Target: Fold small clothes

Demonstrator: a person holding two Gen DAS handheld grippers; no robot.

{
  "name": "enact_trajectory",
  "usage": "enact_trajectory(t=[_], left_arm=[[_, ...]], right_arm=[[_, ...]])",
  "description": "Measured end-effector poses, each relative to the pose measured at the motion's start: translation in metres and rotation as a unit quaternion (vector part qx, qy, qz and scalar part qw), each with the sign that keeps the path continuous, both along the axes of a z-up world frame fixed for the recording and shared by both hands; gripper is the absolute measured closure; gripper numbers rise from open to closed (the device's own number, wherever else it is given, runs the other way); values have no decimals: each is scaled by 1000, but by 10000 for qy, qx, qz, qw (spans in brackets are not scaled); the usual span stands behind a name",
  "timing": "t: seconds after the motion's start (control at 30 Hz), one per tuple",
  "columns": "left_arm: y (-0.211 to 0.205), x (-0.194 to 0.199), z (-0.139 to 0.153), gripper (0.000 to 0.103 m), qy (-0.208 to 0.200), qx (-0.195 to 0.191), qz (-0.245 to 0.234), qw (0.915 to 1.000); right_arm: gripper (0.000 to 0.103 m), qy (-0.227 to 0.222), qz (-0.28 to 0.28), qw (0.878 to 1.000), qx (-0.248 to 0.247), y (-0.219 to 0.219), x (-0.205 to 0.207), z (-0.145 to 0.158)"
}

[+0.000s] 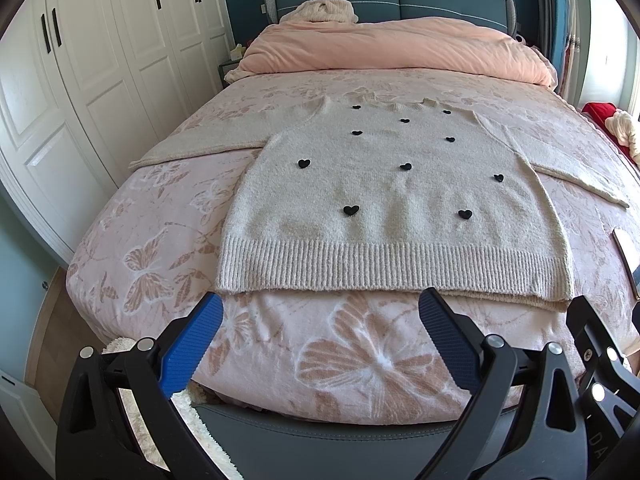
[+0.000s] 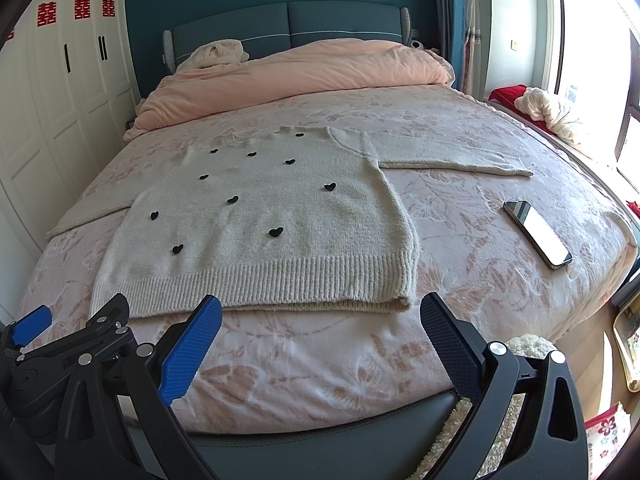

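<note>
A cream knitted sweater (image 1: 384,196) with small black hearts lies flat, front up, on the bed, sleeves spread to both sides and ribbed hem toward me. It also shows in the right wrist view (image 2: 264,224). My left gripper (image 1: 320,304) is open and empty, hovering just short of the hem's middle. My right gripper (image 2: 320,306) is open and empty, just short of the hem's right corner. The left gripper's body (image 2: 72,344) shows at the lower left of the right wrist view.
The bed has a pink butterfly-print cover (image 1: 360,356) and a rolled pink duvet (image 1: 396,48) at the headboard. A phone (image 2: 538,234) lies on the bed right of the sweater. White wardrobes (image 1: 80,80) stand left; a window ledge with bundled cloth (image 2: 548,110) is right.
</note>
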State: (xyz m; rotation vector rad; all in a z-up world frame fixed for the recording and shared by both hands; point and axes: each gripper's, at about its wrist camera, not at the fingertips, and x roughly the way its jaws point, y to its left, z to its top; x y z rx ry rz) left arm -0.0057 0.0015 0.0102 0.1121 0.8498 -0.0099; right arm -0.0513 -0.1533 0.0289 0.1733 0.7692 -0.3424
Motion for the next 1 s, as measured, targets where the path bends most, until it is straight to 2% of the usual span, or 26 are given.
enact_trajectory(t=[0.5,0.63,0.8,1.0], left_arm=[[3,0,-3,7,33,28,23,10000],[3,1,-9,7,110,23,47,9999],[1,7,-21,6,294,-169,43,9994],[-1,25,-37,5,537,-508,140,9972]], right_arm=[[5,19,-1,10000,34,-1,-1,-2],[5,70,4,9999,98,2,-2,-11],[5,141,126,9979,615,-10,4,-28],[5,225,122,9947,997,-30,18,-47]])
